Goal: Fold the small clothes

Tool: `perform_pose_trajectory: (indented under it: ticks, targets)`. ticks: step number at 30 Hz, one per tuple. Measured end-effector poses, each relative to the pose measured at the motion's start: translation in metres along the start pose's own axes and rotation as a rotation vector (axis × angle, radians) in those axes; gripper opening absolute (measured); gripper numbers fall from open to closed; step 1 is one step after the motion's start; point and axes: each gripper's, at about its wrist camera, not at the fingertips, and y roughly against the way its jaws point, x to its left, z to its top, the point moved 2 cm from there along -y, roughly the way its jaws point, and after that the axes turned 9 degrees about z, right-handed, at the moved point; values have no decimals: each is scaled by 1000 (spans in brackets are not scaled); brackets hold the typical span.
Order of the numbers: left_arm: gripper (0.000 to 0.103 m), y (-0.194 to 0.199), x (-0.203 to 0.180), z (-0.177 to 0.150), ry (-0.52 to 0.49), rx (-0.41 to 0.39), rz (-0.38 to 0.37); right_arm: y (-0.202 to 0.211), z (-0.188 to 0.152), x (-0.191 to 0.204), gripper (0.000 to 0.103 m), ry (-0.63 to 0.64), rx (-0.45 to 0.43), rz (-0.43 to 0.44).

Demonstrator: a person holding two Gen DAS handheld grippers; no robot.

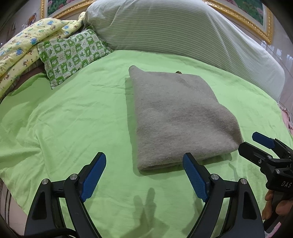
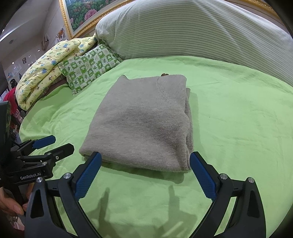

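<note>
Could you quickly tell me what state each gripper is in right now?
Left gripper: open, holding nothing, just short of the folded grey garment.
Right gripper: open, holding nothing, at the garment's near edge.

Setting: a home bedroom, viewed across a bed spread with a green sheet [image 1: 73,113]. At twelve o'clock, a large striped pillow [image 1: 174,29] beneath a gilt-framed floral painting [image 2: 80,12]. At ten o'clock, a green checked child's pillow [image 1: 71,55] and a yellow cartoon-print quilt [image 1: 23,47]; stickers dot the wall beyond.
</note>
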Motion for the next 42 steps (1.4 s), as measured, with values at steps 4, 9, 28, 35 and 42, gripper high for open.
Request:
perform_pose_trajectory:
  ticks: [4, 9, 28, 35, 42]
  targets:
    - [86, -1, 0, 1, 0, 1, -5, 0, -1, 2, 97, -4, -3, -5]
    - [86, -1, 0, 1, 0, 1, -5, 0, -1, 2, 97, -3, -7, -1]
    - [86, -6, 3, 5, -1, 14, -12, -3, 1, 9, 97, -13, -13, 0]
    - [86, -6, 4, 5, -1, 19, -12, -4, 2, 7, 97, -11, -9, 3]
    - [86, -7, 3, 8, -9, 19, -15, -5, 1, 5, 97, -18, -11, -5]
